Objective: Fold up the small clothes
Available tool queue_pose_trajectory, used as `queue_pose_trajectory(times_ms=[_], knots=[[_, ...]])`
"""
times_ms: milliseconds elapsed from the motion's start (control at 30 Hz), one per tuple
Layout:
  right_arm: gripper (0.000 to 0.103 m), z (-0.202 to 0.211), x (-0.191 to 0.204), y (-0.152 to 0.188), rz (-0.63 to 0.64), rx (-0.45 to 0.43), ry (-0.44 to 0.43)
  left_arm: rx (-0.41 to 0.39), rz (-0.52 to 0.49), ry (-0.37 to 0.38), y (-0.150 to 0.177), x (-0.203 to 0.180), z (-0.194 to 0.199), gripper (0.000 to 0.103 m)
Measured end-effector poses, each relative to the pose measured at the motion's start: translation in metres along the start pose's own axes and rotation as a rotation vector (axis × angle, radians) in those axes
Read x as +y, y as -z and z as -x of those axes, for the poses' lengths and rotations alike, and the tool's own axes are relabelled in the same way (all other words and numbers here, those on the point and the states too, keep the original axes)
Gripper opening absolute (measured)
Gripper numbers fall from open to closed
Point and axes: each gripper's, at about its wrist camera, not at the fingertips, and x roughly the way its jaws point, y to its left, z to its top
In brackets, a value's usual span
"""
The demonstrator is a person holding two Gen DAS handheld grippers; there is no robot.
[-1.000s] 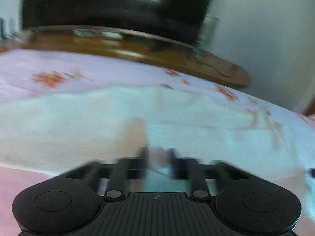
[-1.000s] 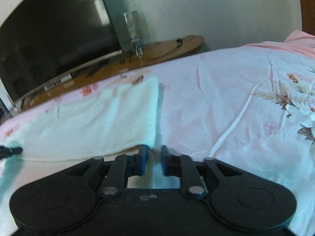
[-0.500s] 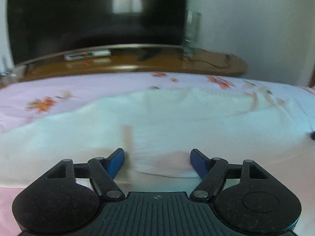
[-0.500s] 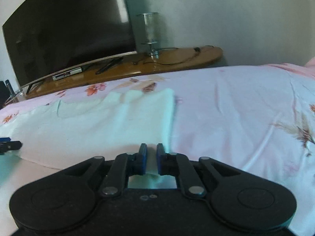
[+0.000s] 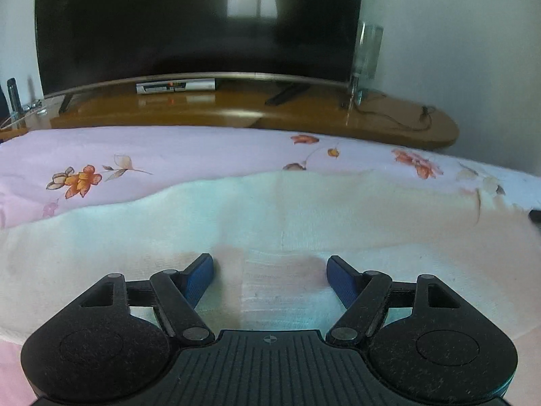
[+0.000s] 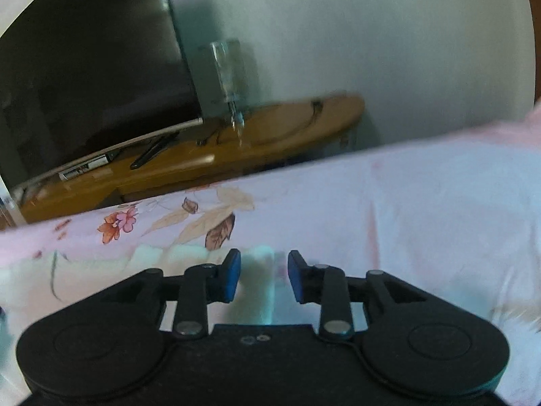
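Left claw (image 5: 270,275) gapes wide over the white garment (image 5: 304,216); right claw (image 6: 263,275), just opening, straddles its edge ungripped.

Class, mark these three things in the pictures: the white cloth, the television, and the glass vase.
white cloth (image 5: 304,223): left wrist view, its flat middle.
television (image 5: 189,23): left wrist view, centre of the dark screen.
glass vase (image 5: 367,50): left wrist view, its clear upper body.

Fuzzy pale knit garment (image 5: 304,216), smooth floral cotton bedsheet (image 5: 175,149), glossy wooden TV stand (image 5: 236,111), matt black plastic tool (image 5: 269,272)
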Motion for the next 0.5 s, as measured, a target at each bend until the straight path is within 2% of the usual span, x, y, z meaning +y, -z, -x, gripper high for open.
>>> queue_pose_trajectory(times_ms=[67,200,300,333,367,400,433,500], knots=[[0.007,-0.006,-0.007,0.003,-0.059,0.036,-0.074,-0.004,-0.002,-0.007,0.002,-0.001,0.001,0.074],[0.006,-0.006,-0.02,0.004,-0.037,0.014,-0.031,-0.007,0.004,-0.006,0.004,0.0,0.0,0.074],[0.007,-0.002,-0.011,0.003,0.03,0.014,0.012,-0.001,-0.003,-0.012,0.002,0.0,0.002,0.074],[0.016,0.006,-0.007,0.002,0.041,-0.007,0.045,-0.002,-0.011,-0.016,0.002,0.0,0.003,0.074],[0.017,0.019,0.0,0.003,0.073,-0.068,0.069,-0.004,-0.015,-0.021,0.003,-0.001,0.003,0.074],[0.016,0.026,0.006,0.004,0.109,-0.104,0.054,-0.003,-0.02,-0.029,0.003,-0.004,0.003,0.075],[0.015,0.03,0.012,0.009,0.159,-0.095,0.04,0.001,-0.026,-0.033,0.002,-0.005,0.002,0.077],[0.015,0.013,0.02,0.025,0.256,0.018,0.063,0.011,-0.028,-0.028,0.0,-0.004,0.002,0.082]])
